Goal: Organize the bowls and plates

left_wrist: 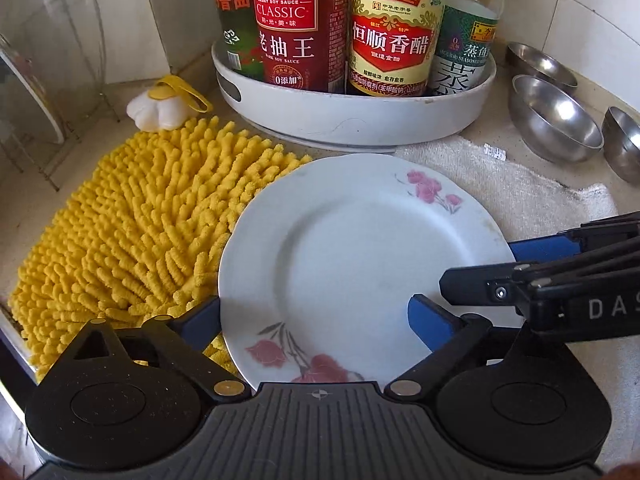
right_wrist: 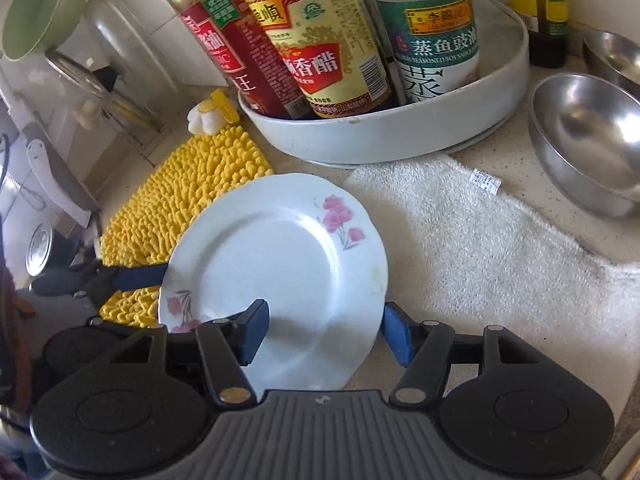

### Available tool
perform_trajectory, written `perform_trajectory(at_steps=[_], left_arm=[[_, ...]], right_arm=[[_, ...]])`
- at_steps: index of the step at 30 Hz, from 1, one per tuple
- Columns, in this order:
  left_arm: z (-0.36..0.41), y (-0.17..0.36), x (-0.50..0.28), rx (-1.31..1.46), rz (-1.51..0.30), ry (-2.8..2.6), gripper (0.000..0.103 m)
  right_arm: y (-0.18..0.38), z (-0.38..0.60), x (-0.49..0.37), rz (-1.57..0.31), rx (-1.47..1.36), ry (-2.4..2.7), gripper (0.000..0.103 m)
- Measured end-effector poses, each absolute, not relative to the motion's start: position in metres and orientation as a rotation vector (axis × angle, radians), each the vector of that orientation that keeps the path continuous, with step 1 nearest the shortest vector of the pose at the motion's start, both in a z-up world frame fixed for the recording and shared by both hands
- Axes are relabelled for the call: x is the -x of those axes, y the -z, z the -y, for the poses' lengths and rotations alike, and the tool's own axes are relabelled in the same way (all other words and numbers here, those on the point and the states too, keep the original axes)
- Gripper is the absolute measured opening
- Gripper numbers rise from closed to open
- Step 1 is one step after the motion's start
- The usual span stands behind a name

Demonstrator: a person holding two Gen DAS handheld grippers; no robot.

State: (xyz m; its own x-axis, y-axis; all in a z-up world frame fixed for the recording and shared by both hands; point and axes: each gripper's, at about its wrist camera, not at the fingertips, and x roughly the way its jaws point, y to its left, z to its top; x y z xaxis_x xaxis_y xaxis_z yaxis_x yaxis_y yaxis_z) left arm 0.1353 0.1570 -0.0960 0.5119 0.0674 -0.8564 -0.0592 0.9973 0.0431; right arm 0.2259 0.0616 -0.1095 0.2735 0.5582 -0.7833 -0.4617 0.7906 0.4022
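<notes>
Your white floral plate (left_wrist: pixel 352 264) sits straddled by both the left gripper (left_wrist: pixel 316 316) and right gripper (right_wrist: pixel 324 334), each spread wide; its near rim is hidden.

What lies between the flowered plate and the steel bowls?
A white towel on the counter, seen best in the right wrist view, fills the stretch between the plate and the bowls.

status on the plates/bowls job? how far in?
Early. Done: nothing clearly put away yet. In hand: both tools, left tool and right tool, sit open around the rim of the floral plate, which overlaps the yellow mat; neither looks clamped. Left: this plate, plus the steel bowls loose on the counter beside the bottle tray.
</notes>
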Motion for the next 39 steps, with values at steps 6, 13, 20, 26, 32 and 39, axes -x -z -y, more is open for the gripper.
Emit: perform_trajectory(at_steps=[6, 13, 20, 26, 32, 39], left_arm=[[-0.160, 0.093, -0.133, -0.003, -1.049, -0.072, 0.095], [-0.161, 0.086, -0.130, 0.002, -1.050, -0.067, 0.091], [-0.131, 0.072, -0.125, 0.002, -1.017, 0.088, 0.082], [-0.203, 0.069, -0.122, 0.209, -1.011, 0.042, 0.086], [-0.219, 0.094, -0.122, 0.284, -1.062, 0.082, 0.083], [-0.211, 0.085, -0.124, 0.197, -0.992, 0.140, 0.079]], right_arm=[[0.104, -0.064, -0.225, -1.097, -0.118, -0.665, 0.064], [0.090, -0.059, -0.220, -1.070, -0.139, -0.665, 0.064], [0.083, -0.053, -0.214, -1.070, -0.131, -0.677, 0.060], [0.105, -0.019, -0.221, -1.108, -0.200, -0.596, 0.060], [0.119, -0.016, -0.223, -1.113, -0.313, -0.663, 0.060], [0.114, -0.011, -0.225, -1.113, -0.286, -0.678, 0.058]])
